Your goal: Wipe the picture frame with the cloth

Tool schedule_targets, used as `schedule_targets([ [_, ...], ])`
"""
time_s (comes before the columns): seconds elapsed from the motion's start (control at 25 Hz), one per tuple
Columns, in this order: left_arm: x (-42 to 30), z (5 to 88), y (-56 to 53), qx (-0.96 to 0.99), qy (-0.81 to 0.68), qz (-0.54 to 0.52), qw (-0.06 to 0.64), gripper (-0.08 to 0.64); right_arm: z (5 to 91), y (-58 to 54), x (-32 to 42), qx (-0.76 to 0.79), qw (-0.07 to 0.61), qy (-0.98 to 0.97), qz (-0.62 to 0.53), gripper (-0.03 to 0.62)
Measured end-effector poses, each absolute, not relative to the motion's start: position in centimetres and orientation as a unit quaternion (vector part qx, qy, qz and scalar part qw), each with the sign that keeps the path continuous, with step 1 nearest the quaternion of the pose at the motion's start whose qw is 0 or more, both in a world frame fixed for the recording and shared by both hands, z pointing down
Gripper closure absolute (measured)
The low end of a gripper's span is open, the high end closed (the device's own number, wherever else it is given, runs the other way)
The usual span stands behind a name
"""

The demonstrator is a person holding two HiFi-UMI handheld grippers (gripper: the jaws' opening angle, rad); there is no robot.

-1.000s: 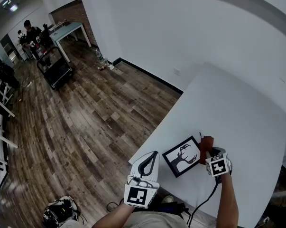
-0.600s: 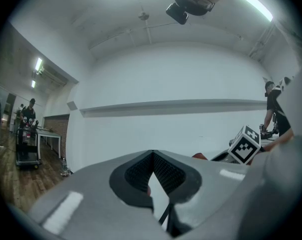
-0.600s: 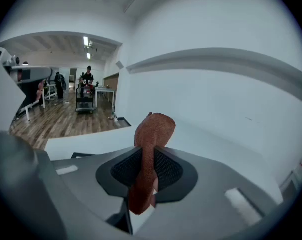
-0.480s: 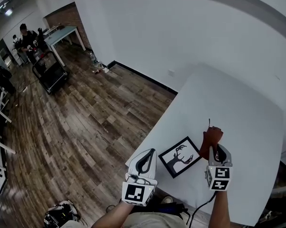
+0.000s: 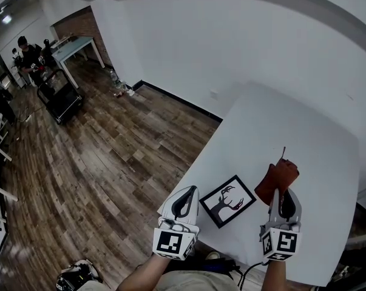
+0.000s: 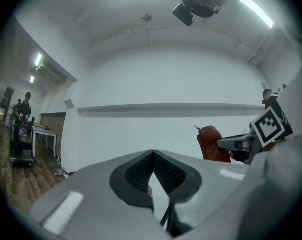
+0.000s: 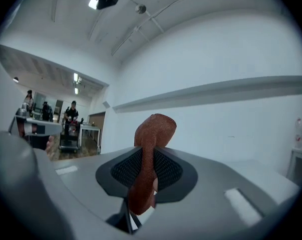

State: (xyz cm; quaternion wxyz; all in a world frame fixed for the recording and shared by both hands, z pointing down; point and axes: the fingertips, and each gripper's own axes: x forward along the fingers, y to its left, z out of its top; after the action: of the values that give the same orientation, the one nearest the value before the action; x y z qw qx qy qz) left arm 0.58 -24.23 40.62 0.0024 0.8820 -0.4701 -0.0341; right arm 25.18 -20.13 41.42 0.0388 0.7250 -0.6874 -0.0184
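Cloth (image 7: 154, 134): lower end drops betw. the closed jaws of right gripper (image 7: 152, 156) and is lost behind the gripper body. In head view that end is covered by the jaw tops.

Table (image 5: 304, 132): near edge under left gripper (image 5: 189, 194) is hidden. The side to the right of the right jaws is cut by the lens rim.

Right forearm (image 5: 278, 276): cut off at bottom edge.

Pinkish patch (image 6: 149, 189), low behind the left jaw pads: ID not poss.

People (image 5: 26, 54), far beyond the left jaws: too small for detail.
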Motion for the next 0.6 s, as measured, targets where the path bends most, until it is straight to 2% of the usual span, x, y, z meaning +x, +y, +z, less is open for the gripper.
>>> schedule_targets([
  [0.08, 0.5, 40.8, -24.1, 0.882, -0.469, -0.033, 0.004, 0.559, 41.5, -19.1, 25.0, 0.73, 0.017, -0.683, -0.028, 0.497],
  [0.6, 0.2, 40.6, -25.3, 0.882, -0.47, -0.032, -0.003, 0.559, 42.3, -19.1, 25.0, 0.738, 0.004, -0.675, -0.009, 0.499],
])
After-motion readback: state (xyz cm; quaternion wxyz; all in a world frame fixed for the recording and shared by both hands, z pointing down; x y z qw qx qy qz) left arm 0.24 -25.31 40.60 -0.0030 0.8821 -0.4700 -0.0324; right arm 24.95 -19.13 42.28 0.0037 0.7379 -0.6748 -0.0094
